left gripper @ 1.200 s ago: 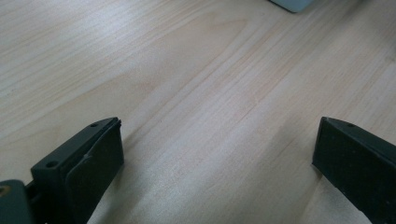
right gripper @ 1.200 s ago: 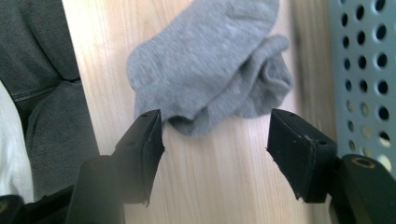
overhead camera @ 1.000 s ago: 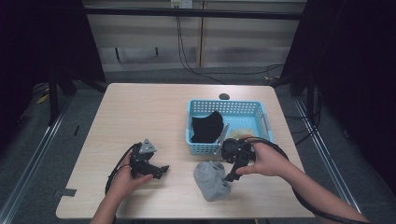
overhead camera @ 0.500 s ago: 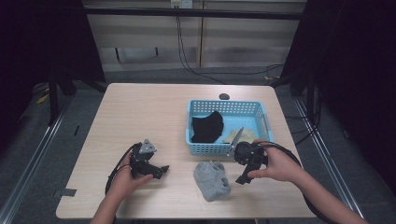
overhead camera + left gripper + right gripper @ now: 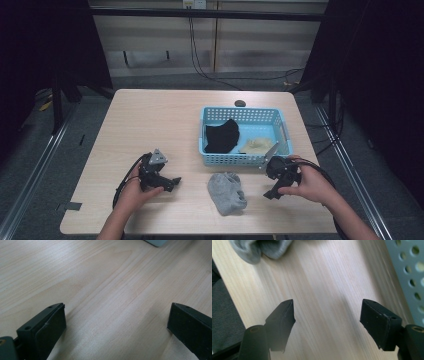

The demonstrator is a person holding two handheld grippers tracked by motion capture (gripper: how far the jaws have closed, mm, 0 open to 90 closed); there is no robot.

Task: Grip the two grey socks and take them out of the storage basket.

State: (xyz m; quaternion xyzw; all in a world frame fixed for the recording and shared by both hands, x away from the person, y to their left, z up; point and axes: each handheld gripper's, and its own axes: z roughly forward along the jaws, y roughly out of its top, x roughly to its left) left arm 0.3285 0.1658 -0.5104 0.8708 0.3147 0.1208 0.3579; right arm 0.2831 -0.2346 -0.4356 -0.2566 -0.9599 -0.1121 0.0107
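My right hand-held gripper (image 5: 270, 191) hangs wide open and empty near the desk's (image 5: 150, 125) front edge, beside the crumpled grey fabric sock (image 5: 226, 192); my left hand-held gripper (image 5: 172, 183) is open too.

Your crumpled grey cloth sock (image 5: 227, 192) lies flat on the table. It sits between your tongs, nearer the right gripper (image 5: 270, 192), touching neither.

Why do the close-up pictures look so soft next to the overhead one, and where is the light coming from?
In the high view the pale wooden table is evenly lit while the surroundings fall dark; the light blue perforated plastic basket stays sharp. In the left gripper view a pale sheen crosses the wood grain and the black jaws blur at close range. In the right gripper view the crumpled grey sock is soft, with a faint shadow between the jaws.
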